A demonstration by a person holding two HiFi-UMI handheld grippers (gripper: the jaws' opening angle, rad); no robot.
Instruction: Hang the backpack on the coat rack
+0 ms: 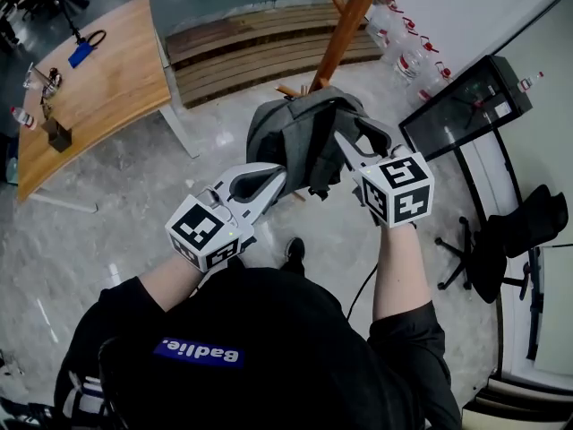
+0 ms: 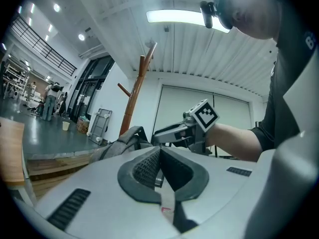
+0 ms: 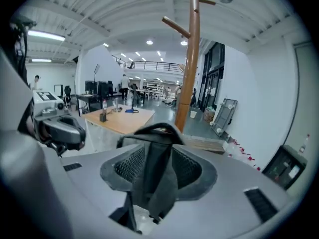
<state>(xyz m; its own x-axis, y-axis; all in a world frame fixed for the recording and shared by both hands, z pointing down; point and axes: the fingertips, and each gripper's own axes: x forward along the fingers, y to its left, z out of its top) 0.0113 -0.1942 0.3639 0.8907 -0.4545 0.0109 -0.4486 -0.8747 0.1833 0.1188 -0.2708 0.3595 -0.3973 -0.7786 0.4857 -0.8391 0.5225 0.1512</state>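
A grey backpack (image 1: 300, 133) hangs between my two grippers, just in front of the wooden coat rack (image 1: 351, 21). My left gripper (image 1: 276, 182) is at its lower left side. In the left gripper view, the gripper (image 2: 159, 153) is shut on a thin grey strap (image 2: 167, 203) with a red tag. My right gripper (image 1: 341, 143) is at the bag's right side. In the right gripper view its jaws (image 3: 154, 146) stand wide apart, and a broad dark strap (image 3: 157, 176) lies loose between them. The rack's pole (image 3: 192, 59) rises just beyond, with a peg high on its left.
A wooden table (image 1: 89, 88) stands at the left and a low wooden slatted platform (image 1: 260, 47) lies behind the rack. Several water bottles (image 1: 407, 47) line the wall. A black screen (image 1: 466, 106) and a black office chair (image 1: 510, 240) are at the right.
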